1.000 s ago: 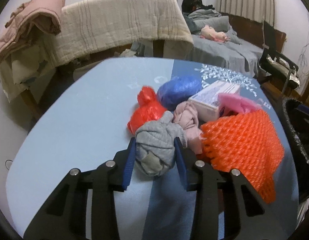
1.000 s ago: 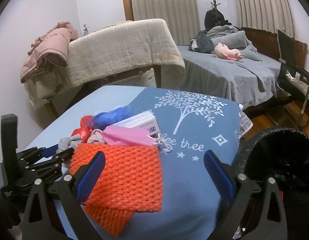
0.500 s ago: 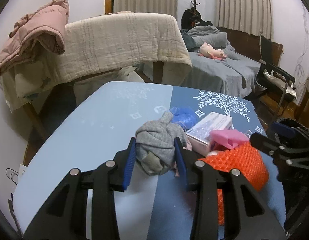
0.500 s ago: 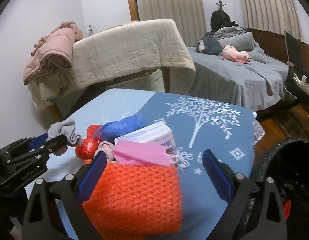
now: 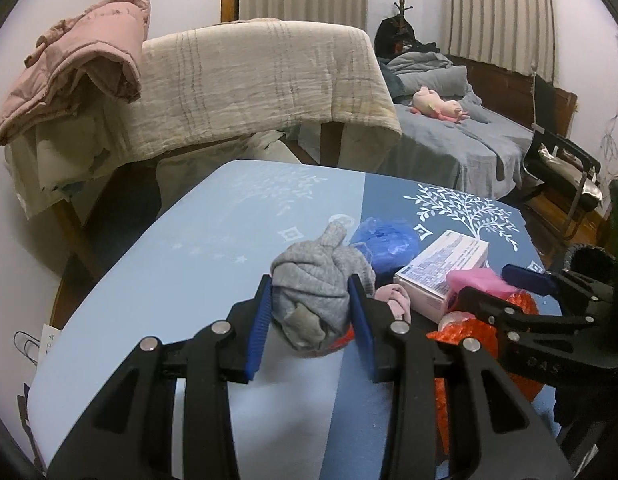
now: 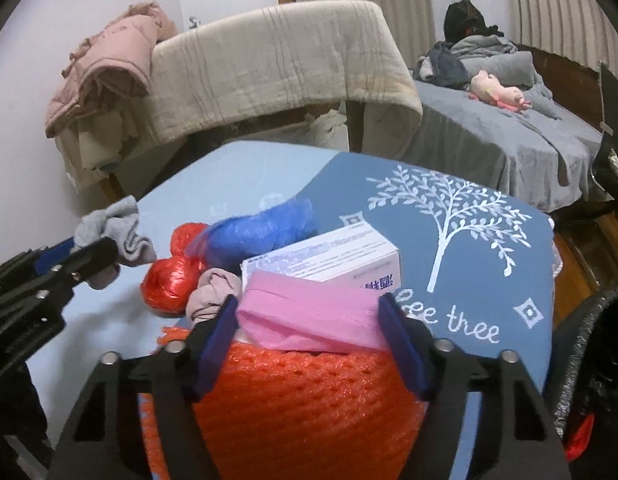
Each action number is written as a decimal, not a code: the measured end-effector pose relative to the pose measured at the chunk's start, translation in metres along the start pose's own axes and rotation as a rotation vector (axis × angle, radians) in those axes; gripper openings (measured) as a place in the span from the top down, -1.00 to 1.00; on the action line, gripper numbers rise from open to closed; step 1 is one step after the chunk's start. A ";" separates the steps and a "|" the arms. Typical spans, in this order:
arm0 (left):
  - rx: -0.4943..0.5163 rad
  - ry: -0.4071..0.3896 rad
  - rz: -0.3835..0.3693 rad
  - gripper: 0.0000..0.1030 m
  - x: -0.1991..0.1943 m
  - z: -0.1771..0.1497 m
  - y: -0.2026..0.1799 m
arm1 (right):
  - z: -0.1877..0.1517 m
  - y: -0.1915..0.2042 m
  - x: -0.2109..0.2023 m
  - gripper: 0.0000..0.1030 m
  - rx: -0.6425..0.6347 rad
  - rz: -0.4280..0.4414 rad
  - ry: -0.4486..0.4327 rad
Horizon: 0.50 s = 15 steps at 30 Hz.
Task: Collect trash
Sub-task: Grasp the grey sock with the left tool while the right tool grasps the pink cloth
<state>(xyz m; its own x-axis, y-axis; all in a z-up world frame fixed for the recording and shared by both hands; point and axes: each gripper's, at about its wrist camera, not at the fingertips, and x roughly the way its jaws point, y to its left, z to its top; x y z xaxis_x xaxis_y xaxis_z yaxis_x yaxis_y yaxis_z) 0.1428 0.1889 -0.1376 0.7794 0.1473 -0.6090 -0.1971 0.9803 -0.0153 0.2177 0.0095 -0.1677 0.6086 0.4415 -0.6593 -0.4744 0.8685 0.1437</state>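
Your left gripper (image 5: 311,320) is clenched on the grey knotted rag (image 5: 319,292), carried clear above the table (image 5: 181,264) so it drags nothing else from the pile. Your right gripper (image 6: 309,336) has its jaws around the pink wad (image 6: 309,312) and the orange foam net (image 6: 305,408) beneath; they seem to press the net's sides, though from this close view I cannot tell if the grip is firm. The rest of the trash sits at about twelve o'clock from that gripper: white box (image 6: 329,256), blue plastic bag (image 6: 261,232), red ball (image 6: 173,276). The black-lined bin (image 6: 593,360) waits at three o'clock, by the table edge, likely your drop point.
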 end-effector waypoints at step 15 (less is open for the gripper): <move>0.013 -0.028 -0.031 0.30 -0.010 0.007 -0.012 | 0.015 -0.013 -0.024 0.79 0.009 0.108 -0.036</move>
<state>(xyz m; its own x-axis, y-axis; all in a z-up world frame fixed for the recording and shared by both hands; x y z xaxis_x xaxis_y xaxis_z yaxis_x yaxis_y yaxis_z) 0.1418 0.1767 -0.1254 0.8013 0.1205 -0.5860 -0.1653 0.9860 -0.0233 0.2188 -0.0088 -0.1423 0.5765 0.5404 -0.6129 -0.5329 0.8173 0.2194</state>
